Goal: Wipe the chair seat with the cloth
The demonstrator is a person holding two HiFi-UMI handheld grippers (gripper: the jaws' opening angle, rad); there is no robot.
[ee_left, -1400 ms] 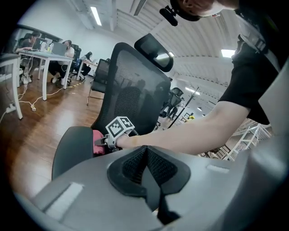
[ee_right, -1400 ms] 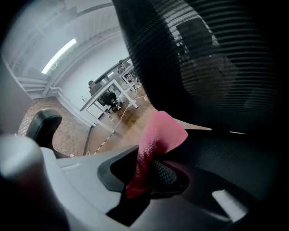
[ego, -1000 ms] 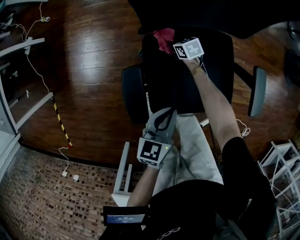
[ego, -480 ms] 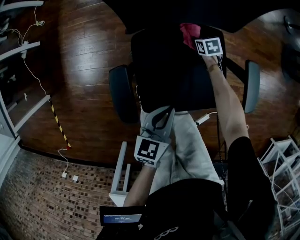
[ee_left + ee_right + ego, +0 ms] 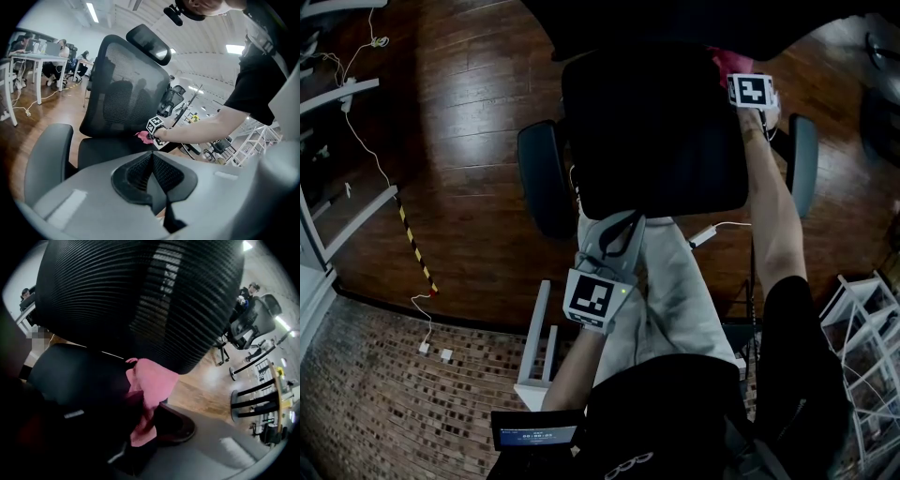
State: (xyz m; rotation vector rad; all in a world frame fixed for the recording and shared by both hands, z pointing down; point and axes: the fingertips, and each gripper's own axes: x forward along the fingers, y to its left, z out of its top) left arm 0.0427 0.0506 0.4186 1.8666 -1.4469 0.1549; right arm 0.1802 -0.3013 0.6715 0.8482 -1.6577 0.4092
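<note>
The black office chair seat (image 5: pixel 656 131) fills the middle of the head view, under its mesh backrest (image 5: pixel 124 93). My right gripper (image 5: pixel 739 77) is at the seat's far right corner, shut on a pink cloth (image 5: pixel 727 60). In the right gripper view the cloth (image 5: pixel 151 385) hangs bunched from the jaws, just over the seat (image 5: pixel 77 376) and below the backrest (image 5: pixel 140 291). My left gripper (image 5: pixel 619 230) hovers at the seat's near edge, shut with nothing in it. The left gripper view shows the cloth (image 5: pixel 142 136) at the far seat edge (image 5: pixel 105 151).
Armrests stand at both sides of the seat, left (image 5: pixel 539 178) and right (image 5: pixel 802 161). Cables (image 5: pixel 366 122) and a yellow-black strip (image 5: pixel 417 239) lie on the wood floor. A white rack (image 5: pixel 862 328) stands at lower right. Other chairs (image 5: pixel 251 319) and desks (image 5: pixel 28 61) are in the background.
My right gripper has carried the pink cloth along the back of the seat from its left part to the far right corner. The left gripper has stayed at the seat's near edge.
</note>
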